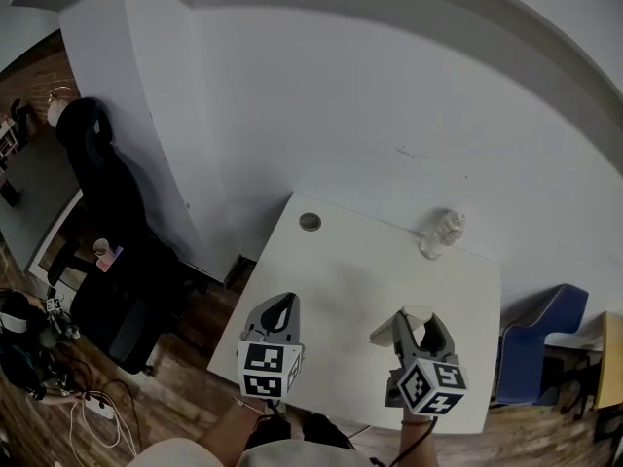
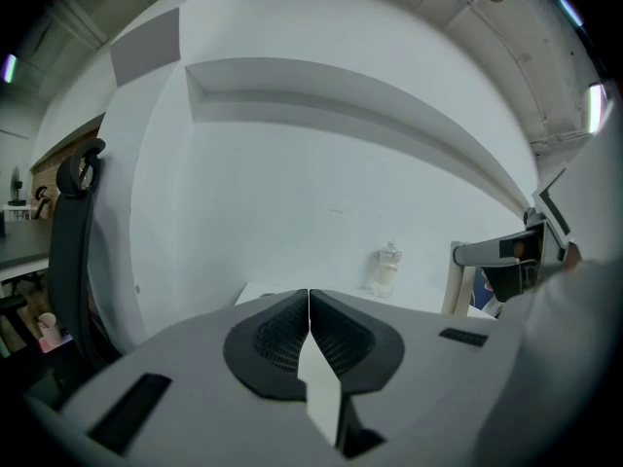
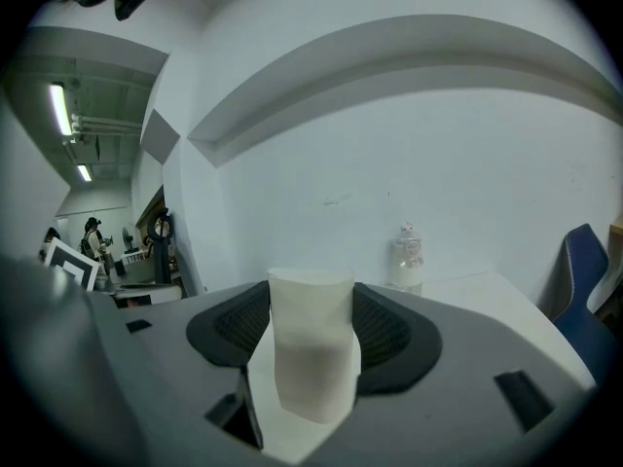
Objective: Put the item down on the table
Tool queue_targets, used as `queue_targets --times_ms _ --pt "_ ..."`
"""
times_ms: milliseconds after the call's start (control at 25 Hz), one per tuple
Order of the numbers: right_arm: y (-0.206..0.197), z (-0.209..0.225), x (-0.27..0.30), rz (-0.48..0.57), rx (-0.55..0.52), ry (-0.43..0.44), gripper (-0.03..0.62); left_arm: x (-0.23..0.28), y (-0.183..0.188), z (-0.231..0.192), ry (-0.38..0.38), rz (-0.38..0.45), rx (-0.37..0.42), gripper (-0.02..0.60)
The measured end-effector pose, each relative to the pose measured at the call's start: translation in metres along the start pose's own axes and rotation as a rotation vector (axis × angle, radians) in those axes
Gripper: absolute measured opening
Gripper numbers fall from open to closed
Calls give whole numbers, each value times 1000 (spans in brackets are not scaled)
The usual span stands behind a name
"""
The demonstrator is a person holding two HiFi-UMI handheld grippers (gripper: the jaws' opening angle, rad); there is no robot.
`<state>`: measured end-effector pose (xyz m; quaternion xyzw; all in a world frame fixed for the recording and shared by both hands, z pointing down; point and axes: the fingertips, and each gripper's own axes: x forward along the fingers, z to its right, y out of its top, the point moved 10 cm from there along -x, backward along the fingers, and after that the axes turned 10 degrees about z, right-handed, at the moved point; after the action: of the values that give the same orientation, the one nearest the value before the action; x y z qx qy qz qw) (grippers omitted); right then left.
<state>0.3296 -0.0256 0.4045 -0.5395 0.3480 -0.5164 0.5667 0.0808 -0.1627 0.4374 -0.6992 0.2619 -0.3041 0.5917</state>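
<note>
A white paper cup (image 3: pixel 311 353) stands upright between the ribbed pads of my right gripper (image 3: pixel 311 305), which is shut on it. In the head view the right gripper (image 1: pixel 417 321) holds the cup (image 1: pixel 401 325) above the near right part of the white table (image 1: pixel 355 261). My left gripper (image 1: pixel 280 310) hovers over the table's near left part. Its jaws are pressed together with nothing between them, as the left gripper view (image 2: pixel 309 305) shows.
A clear plastic bottle (image 1: pixel 443 232) stands at the table's far right edge by the white wall, and a round cable hole (image 1: pixel 310 222) sits at the far left. A black office chair (image 1: pixel 109 212) is to the left, a blue chair (image 1: pixel 538 341) to the right.
</note>
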Motion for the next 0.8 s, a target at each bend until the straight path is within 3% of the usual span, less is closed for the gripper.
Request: queue_targets --times_ms 800 --pt "-43 -10 37 -187 -149 245 285 -32 -48 -24 178 -115 -24 21"
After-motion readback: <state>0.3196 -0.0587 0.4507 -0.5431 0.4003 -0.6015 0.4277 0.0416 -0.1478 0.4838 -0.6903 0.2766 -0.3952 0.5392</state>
